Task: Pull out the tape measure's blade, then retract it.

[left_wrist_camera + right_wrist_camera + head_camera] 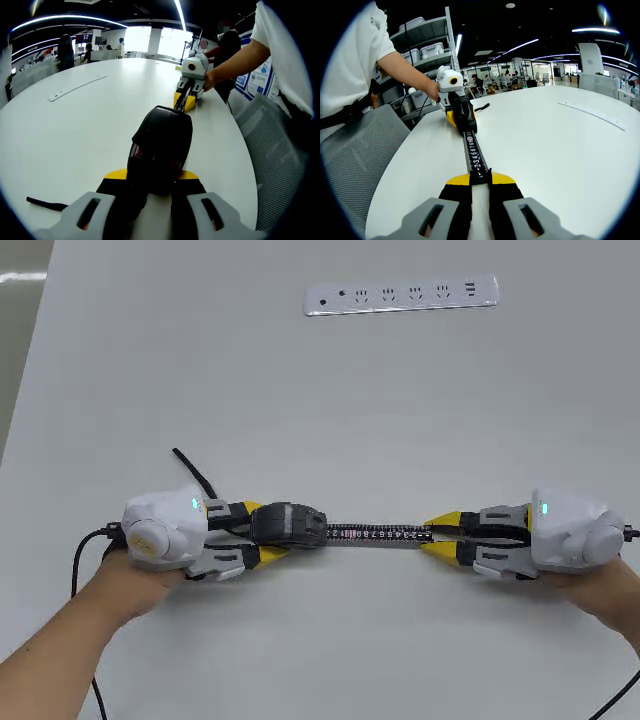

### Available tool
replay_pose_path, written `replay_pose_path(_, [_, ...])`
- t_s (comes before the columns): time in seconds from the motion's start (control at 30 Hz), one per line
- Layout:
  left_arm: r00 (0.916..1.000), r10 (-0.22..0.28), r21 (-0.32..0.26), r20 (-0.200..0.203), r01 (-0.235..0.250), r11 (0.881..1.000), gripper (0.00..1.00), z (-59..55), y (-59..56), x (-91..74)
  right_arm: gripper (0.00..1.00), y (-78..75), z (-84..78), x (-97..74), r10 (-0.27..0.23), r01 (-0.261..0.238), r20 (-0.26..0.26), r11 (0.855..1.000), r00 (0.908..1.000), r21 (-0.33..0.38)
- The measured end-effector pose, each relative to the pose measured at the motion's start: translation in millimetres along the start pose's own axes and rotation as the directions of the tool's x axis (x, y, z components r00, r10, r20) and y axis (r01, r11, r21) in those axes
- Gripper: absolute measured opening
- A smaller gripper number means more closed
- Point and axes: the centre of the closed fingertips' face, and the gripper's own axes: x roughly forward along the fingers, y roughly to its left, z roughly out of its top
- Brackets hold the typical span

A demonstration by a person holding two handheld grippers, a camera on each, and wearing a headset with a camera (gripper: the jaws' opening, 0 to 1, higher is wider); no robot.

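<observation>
Close to the near edge of the white table, the left gripper clamps the black tape measure case while the right gripper pinches its partly drawn numbered blade, which could whip back if that pinch slips.

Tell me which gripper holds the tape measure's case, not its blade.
The left gripper: its jaws clamp the black case, while the right gripper pinches the end of the pulled-out blade across from it.
</observation>
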Motion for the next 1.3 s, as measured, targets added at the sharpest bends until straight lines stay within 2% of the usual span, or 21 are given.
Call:
replay_pose_path(1.03, [0.9999, 0.005, 0.002, -0.009, -0.005, 1.0, 0.27, -0.4, -0.9, 0.7, 0.09, -8.8, -14.5, -36.0, -0.022, 0.022, 0.011, 0.999, 0.9997, 0.039])
replay_pose_path(1.3, [0.9999, 0.005, 0.002, -0.012, -0.005, 1.0, 0.27, -0.5, -0.7, 0.8, 0.09, -10.4, -15.1, -40.2, -0.028, 0.027, 0.017, 0.999, 0.9995, 0.047])
